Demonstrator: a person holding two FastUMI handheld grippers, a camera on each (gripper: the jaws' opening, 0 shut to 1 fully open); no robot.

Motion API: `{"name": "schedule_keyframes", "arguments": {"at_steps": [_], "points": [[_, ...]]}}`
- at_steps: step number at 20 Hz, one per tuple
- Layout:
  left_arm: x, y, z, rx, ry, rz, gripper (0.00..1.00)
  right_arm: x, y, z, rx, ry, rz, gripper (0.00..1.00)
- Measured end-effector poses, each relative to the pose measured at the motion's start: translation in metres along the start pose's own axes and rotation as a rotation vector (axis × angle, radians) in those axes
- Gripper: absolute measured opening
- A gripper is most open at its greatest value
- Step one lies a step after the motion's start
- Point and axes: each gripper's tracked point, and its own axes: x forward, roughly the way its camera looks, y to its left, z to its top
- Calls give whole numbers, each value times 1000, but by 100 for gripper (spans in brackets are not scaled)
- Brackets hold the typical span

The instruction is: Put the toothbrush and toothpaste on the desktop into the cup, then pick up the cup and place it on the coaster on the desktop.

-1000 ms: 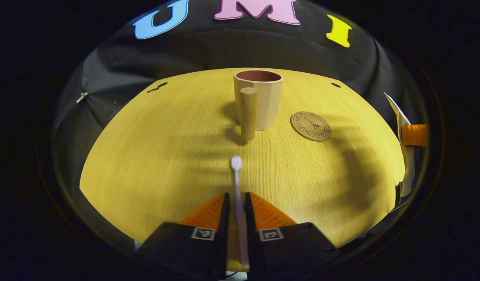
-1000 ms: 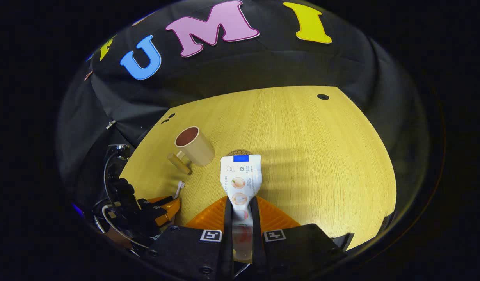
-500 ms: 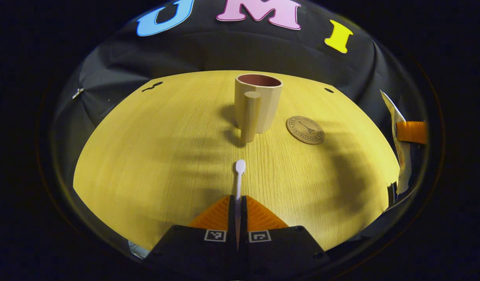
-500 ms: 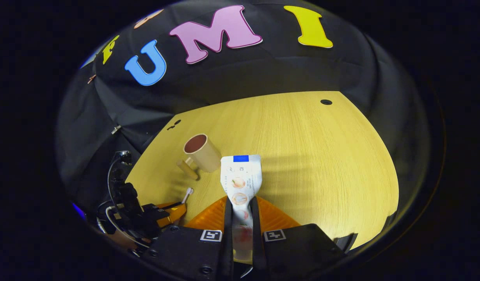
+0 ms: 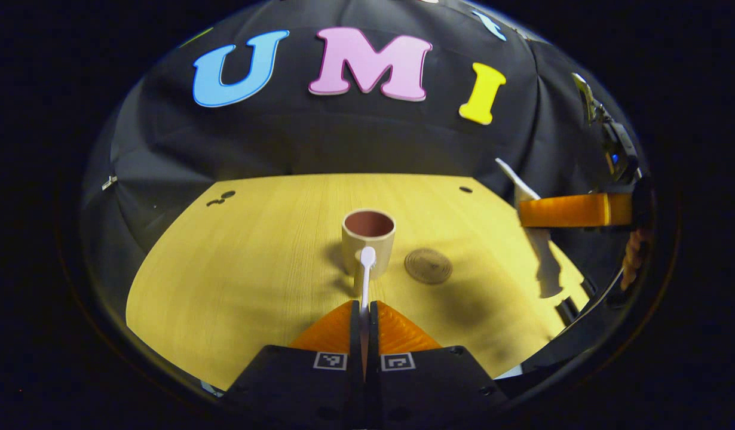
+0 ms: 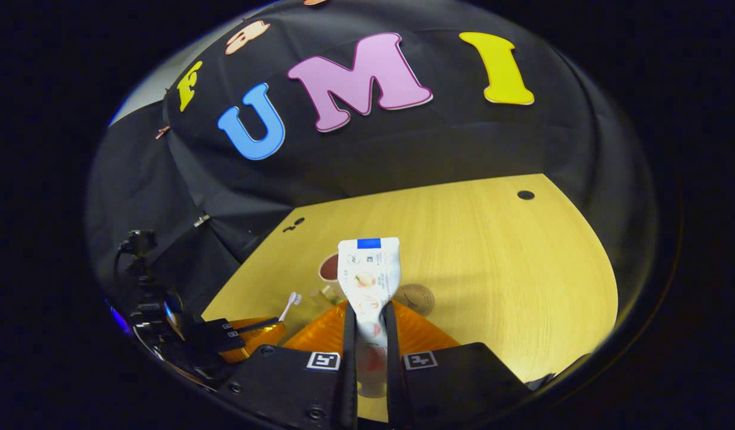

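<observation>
My left gripper is shut on a white toothbrush, held in the air with its head pointing at the beige cup, which stands upright on the wooden desktop. A round cork coaster lies just right of the cup. My right gripper is shut on the white toothpaste tube, lifted high above the desk. In the right gripper view the cup and coaster peek out on either side of the tube. The left gripper with the toothbrush appears at lower left there.
The right gripper with the toothpaste tube hangs at the right edge of the left gripper view. Small dark holes mark the far part of the desktop. Black cloth walls close the back.
Both grippers have risen and pulled back from the desk, so cup and coaster look smaller and lower. The left gripper closed fully on the toothbrush. The toothpaste stays gripped.
</observation>
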Motion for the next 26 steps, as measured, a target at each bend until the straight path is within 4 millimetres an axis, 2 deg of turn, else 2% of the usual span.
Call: {"name": "schedule_keyframes", "arguments": {"at_steps": [4, 7, 11, 15, 19, 20, 21, 22, 24, 25, 26], "points": [[-25, 8, 44, -58, -82, -11, 6, 36, 27, 42, 33, -84, 73, 23], [-36, 17, 58, -41, -112, -8, 6, 71, 41, 62, 59, -126, 103, 23], [-46, 30, 65, -61, -119, 7, 6, 116, 52, 74, 57, -163, 128, 23], [-51, 38, 65, -80, -120, 26, 6, 157, 52, 66, 44, -168, 137, 23], [-54, 41, 64, -95, -123, 43, 6, 188, 52, 60, 26, -186, 142, 23], [-54, 41, 64, -97, -123, 46, 11, 196, 50, 56, 21, -183, 135, 23], [-54, 41, 63, -97, -123, 48, 11, 203, 48, 50, 23, -177, 130, 24], [-54, 42, 64, -97, -121, 51, 6, 208, 46, 43, 25, -167, 122, 23], [-51, 43, 61, -99, -116, 61, 6, 216, 40, 27, 22, -145, 107, 23], [-50, 45, 60, -102, -116, 66, 11, 217, 39, 22, 19, -137, 103, 23], [-49, 46, 60, -106, -115, 67, 6, 217, 40, 17, 22, -129, 109, 23]]}}
